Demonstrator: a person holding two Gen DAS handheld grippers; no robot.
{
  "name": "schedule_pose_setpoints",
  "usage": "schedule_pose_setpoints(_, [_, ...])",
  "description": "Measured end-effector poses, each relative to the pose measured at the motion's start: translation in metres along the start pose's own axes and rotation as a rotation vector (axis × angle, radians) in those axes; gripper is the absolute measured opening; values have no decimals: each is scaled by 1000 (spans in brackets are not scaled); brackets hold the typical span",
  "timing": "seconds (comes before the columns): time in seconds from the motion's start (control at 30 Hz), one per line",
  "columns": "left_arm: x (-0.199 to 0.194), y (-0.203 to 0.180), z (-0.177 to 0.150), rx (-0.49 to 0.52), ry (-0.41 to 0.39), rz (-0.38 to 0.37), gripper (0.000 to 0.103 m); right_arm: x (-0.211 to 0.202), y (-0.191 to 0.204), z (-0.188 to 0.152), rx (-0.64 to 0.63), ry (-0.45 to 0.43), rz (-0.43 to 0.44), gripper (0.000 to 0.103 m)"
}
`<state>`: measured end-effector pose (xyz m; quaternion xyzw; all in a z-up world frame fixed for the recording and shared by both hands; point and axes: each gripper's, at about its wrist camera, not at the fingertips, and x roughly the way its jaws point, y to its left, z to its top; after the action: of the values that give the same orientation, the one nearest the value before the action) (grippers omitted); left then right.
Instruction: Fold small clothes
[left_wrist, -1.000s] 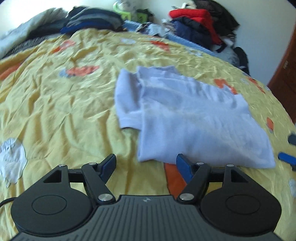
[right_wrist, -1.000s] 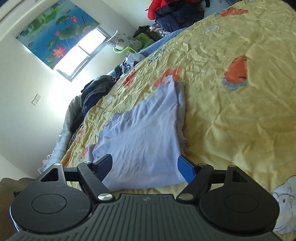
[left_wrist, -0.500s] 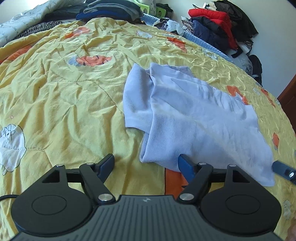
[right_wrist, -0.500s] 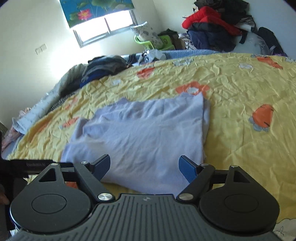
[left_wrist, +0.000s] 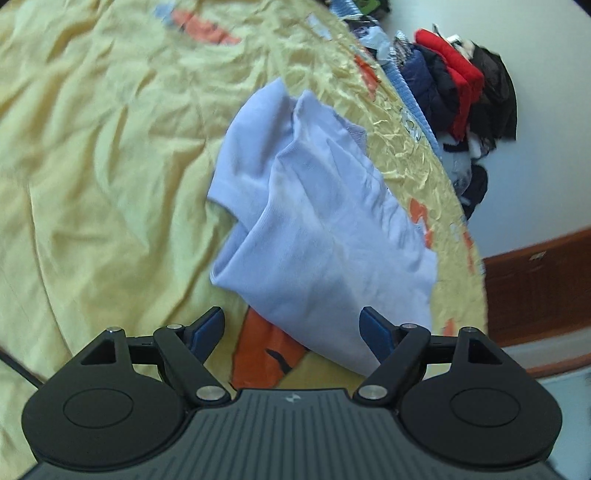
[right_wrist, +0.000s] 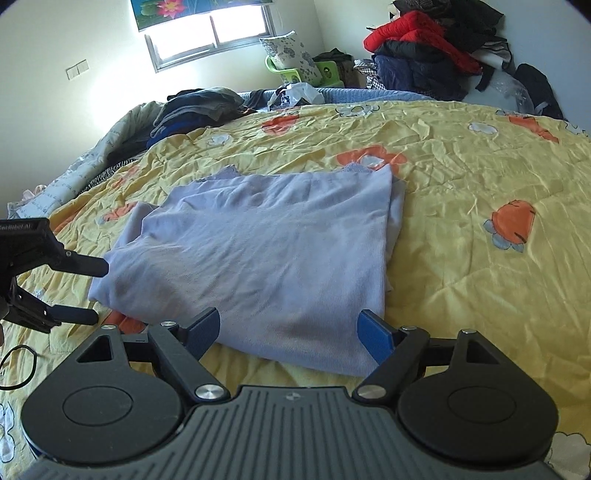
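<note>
Since the earlier frames both wrist views have rolled: the left view now shows the bed tilted, with the far clothes heap swung to the right edge, while the right view has levelled out so the window sits at the top. The left gripper (left_wrist: 293, 328) has just been opening its jaws, and they now stand wide apart, released, with nothing pressed between the blue pads; the near corner of the lavender garment (left_wrist: 325, 236) lies on the bed just beyond and between them. The right gripper (right_wrist: 290, 330) is likewise spread and holding nothing, its pads hovering at the garment's (right_wrist: 258, 254) near edge.

The garment lies partly folded on the yellow bedspread (right_wrist: 461, 229), one side doubled over so that a sleeve shows on its left in the left view. In the right view the left gripper (right_wrist: 88, 291) shows at the garment's left edge, its two black fingers parted, the upper tip right at the cloth. A heap of red and dark clothes (right_wrist: 424, 55) sits beyond the bed's far corner.
</note>
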<state>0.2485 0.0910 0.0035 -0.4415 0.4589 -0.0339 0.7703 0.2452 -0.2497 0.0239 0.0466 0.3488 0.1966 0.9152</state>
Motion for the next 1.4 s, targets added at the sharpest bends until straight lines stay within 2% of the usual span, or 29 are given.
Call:
schedule_pose_setpoints(0.07, [4, 9, 3, -74, 19, -28, 80, 1, -1, -1, 10, 5, 11, 84])
schedule_pose_setpoints(0.17, [8, 16, 11, -175, -5, -65, 80, 4, 0, -2, 26, 12, 28, 85])
schedule_pose_setpoints(0.27, [13, 15, 22, -235, -42, -56, 78, 4, 4, 0, 36, 9, 45, 85])
schedule_pose_setpoints(0.33, [16, 8, 25, -212, -58, -10, 63, 3, 7, 3, 48, 3, 66, 85])
schedule_pose_setpoints(0.4, [19, 0, 24, -143, -80, 75, 31, 2, 8, 10, 59, -7, 89, 85])
schedule_pose_setpoints(0.47, [22, -5, 20, -80, -110, 120, 21, 2, 6, 17, 87, -21, 118, 86])
schedule_pose_setpoints(0.6, [22, -19, 14, 3, -167, 188, 16, 10, -10, 32, 226, -30, 201, 88])
schedule_pose_setpoints(0.73, [22, -50, 7, 134, -229, 280, 14, 23, -42, 40, 459, -18, 325, 88])
schedule_pose_setpoints(0.8, [23, -75, 1, 236, -277, 318, 13, 30, -66, 40, 611, -14, 387, 90])
schedule_pose_setpoints(0.87, [28, -106, -7, 347, -304, 315, 13, 40, -93, 38, 781, -2, 462, 93])
schedule_pose_setpoints(0.93, [35, -143, -24, 488, -326, 313, 12, 50, -115, 37, 890, 22, 541, 93])
schedule_pose_setpoints(1.0, [46, -178, -54, 670, -338, 294, 12, 57, -131, 35, 949, 53, 564, 96])
schedule_pose_setpoints(1.07, [62, -201, -93, 852, -312, 265, 10, 62, -142, 35, 959, 70, 609, 98])
schedule_pose_setpoints(1.13, [84, -208, -121, 949, -235, 242, 7, 65, -151, 30, 981, 83, 636, 98])
schedule_pose_setpoints(1.2, [111, -201, -134, 961, -112, 229, 7, 69, -159, 22, 1022, 80, 673, 98])
schedule_pose_setpoints(1.27, [126, -190, -135, 921, -35, 217, 8, 68, -167, 11, 1073, 63, 692, 97])
schedule_pose_setpoints(1.33, [122, -188, -133, 916, 22, 154, 7, 64, -169, 7, 1068, 54, 705, 97])
schedule_pose_setpoints(1.4, [108, -188, -127, 897, 101, 51, 8, 61, -166, 7, 1041, 58, 694, 97])
